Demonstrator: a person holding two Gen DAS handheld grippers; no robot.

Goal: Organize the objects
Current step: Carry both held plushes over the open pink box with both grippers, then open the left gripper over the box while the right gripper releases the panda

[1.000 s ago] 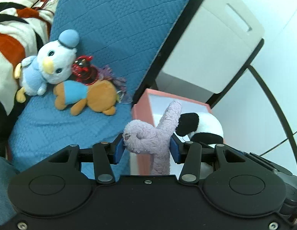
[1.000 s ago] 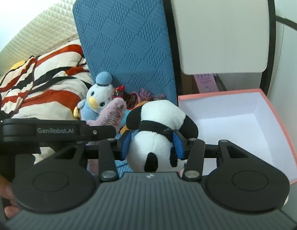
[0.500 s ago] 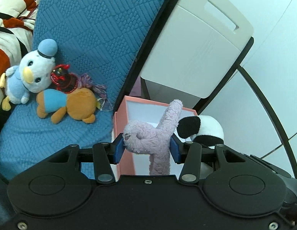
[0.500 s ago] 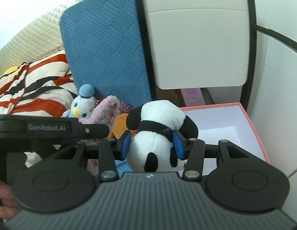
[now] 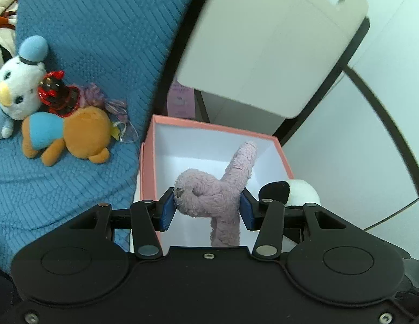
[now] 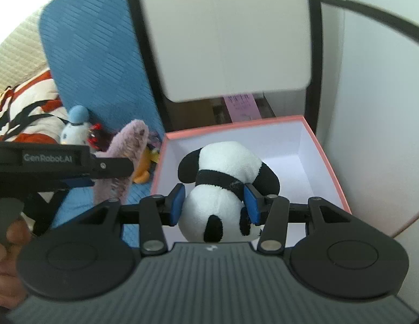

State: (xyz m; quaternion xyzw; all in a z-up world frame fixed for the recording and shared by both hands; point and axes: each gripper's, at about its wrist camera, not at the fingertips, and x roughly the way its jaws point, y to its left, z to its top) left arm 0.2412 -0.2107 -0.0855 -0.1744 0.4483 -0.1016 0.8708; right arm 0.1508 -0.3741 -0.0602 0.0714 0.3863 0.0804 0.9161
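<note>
My left gripper (image 5: 206,207) is shut on a purple plush toy (image 5: 209,197) and holds it over the open pink box (image 5: 215,128) with a white inside. My right gripper (image 6: 213,205) is shut on a black and white panda plush (image 6: 223,181), held over the same pink box (image 6: 328,162). The panda (image 5: 298,191) shows to the right of the left gripper. The purple plush (image 6: 128,145) and the left gripper's body show at the left of the right wrist view.
A duck plush (image 5: 17,91), an orange bear plush (image 5: 74,135) and a red trinket (image 5: 57,97) lie on the blue quilted cushion (image 5: 88,40). A white cabinet (image 5: 263,40) stands behind the box. A striped blanket (image 6: 28,108) lies at the left.
Both grippers have moved right and forward with their toys, from beside the box to over its open inside. The box now fills more of both views.
</note>
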